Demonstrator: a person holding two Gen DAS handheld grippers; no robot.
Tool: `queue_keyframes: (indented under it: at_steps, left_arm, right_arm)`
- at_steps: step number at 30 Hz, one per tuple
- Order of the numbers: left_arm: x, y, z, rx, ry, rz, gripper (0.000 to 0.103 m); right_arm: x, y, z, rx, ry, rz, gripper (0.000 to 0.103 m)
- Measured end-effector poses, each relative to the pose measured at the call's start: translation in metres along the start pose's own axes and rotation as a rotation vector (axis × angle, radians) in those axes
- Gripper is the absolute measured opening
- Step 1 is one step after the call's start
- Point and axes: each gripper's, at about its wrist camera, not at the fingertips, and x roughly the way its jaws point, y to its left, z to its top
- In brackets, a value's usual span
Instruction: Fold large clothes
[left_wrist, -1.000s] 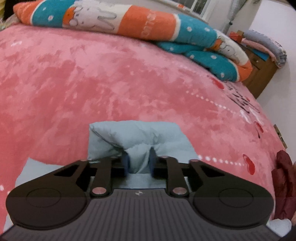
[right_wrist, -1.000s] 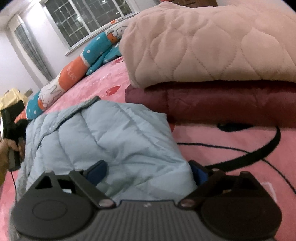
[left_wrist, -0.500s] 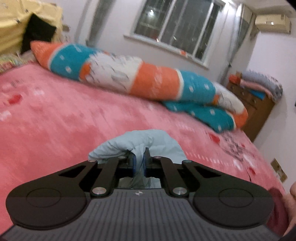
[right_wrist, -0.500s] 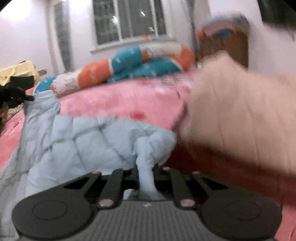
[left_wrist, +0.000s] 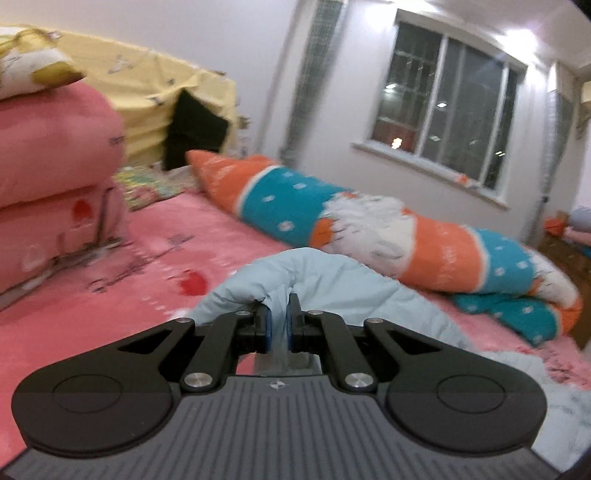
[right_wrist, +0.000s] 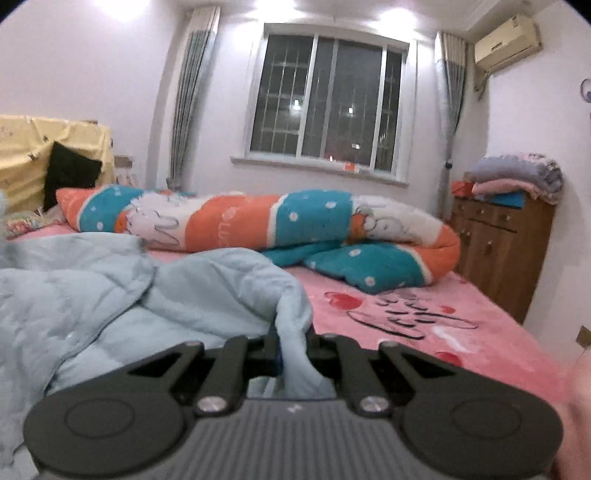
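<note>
A light blue quilted jacket (right_wrist: 92, 295) lies on the pink bed (right_wrist: 424, 314) and is lifted at two edges. My left gripper (left_wrist: 279, 326) is shut on a fold of the jacket (left_wrist: 332, 280), which bunches over its fingertips. My right gripper (right_wrist: 293, 347) is shut on another edge of the jacket, and the cloth drapes over and down between its fingers. Both grippers are raised above the bed and look level across the room. The rest of the jacket spreads to the left in the right wrist view.
A long orange, teal and white rolled quilt (right_wrist: 277, 221) lies across the far side of the bed. Stacked pink bedding (left_wrist: 48, 192) is at the left. A wooden cabinet (right_wrist: 502, 251) with folded blankets stands at the right wall. A window (right_wrist: 325, 99) is behind.
Both grippers closed on the jacket's edges and lifted. The views swung up from the bed surface to the window and wall. The right gripper was open around the jacket a second ago.
</note>
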Motion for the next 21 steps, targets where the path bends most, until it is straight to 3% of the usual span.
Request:
queue_keyframes:
  at_steps: [3, 5, 8, 12, 16, 17, 18, 21]
  left_arm:
    - [0.010, 0.017, -0.020, -0.009, 0.049, 0.041, 0.006]
    - [0.013, 0.030, -0.032, -0.015, 0.078, 0.056, 0.007]
    - [0.018, 0.044, -0.050, -0.033, 0.115, 0.056, 0.009]
    - [0.005, 0.062, -0.066, -0.076, 0.135, 0.034, 0.013]
    - [-0.018, 0.062, -0.073, -0.092, 0.122, 0.013, 0.037]
    - [-0.024, 0.063, -0.075, -0.089, 0.116, 0.008, 0.043]
    - [-0.031, 0.063, -0.077, -0.091, 0.109, 0.006, 0.058]
    - [-0.048, 0.061, -0.086, -0.107, 0.108, -0.026, 0.071]
  right_arm:
    - [0.037, 0.013, -0.007, 0.025, 0.089, 0.011, 0.008]
    - [0.052, 0.023, -0.014, 0.018, 0.143, 0.014, 0.017]
    - [0.050, 0.035, -0.022, -0.039, 0.161, -0.009, 0.041]
    - [0.038, 0.030, -0.015, -0.033, 0.136, -0.036, 0.063]
    - [0.003, 0.013, -0.002, 0.027, 0.070, -0.046, 0.083]
    - [-0.006, 0.008, 0.003, 0.043, 0.052, -0.039, 0.083]
    - [-0.017, 0.004, 0.006, 0.062, 0.035, -0.034, 0.083]
    - [-0.053, -0.008, 0.013, 0.133, 0.011, -0.004, 0.084]
